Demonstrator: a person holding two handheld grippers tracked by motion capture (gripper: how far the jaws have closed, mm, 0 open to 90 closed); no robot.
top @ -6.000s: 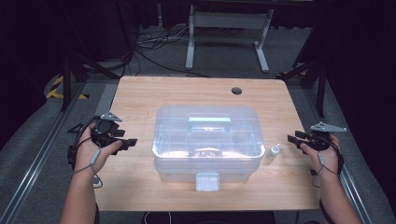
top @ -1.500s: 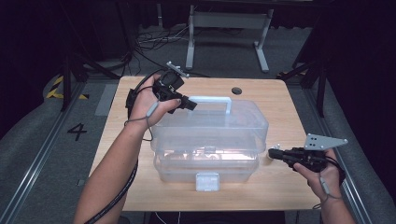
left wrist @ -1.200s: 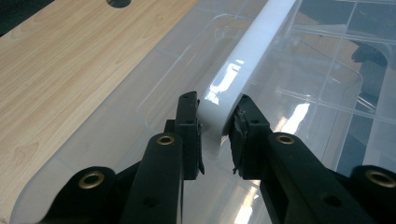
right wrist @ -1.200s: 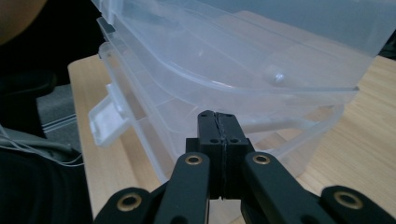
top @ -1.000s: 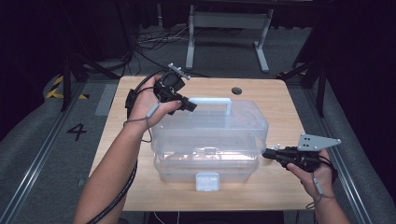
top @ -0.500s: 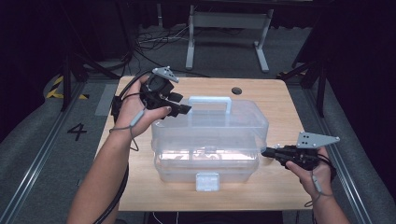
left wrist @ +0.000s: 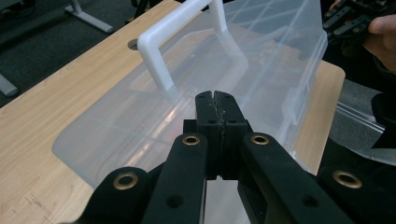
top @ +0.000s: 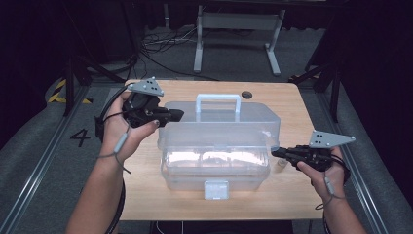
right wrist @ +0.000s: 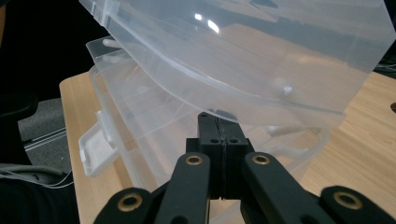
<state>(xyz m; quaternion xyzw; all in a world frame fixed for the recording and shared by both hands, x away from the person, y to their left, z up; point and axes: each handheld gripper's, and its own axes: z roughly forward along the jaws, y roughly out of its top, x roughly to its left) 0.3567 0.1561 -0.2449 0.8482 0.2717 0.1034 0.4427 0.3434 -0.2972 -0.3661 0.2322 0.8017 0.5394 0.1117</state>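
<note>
1 clear box, lid up — 2 grippers, 1 vial.

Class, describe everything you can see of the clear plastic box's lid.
The lid is clear, slightly frosted plastic with moulded ribs and a pale upright handle on top. It is raised, tilted open above the box on the wooden table, seemingly hinged at the far edge. The shut left gripper sits at its left end, the shut right gripper close under its right corner; whether either touches it cannot be told.
</note>
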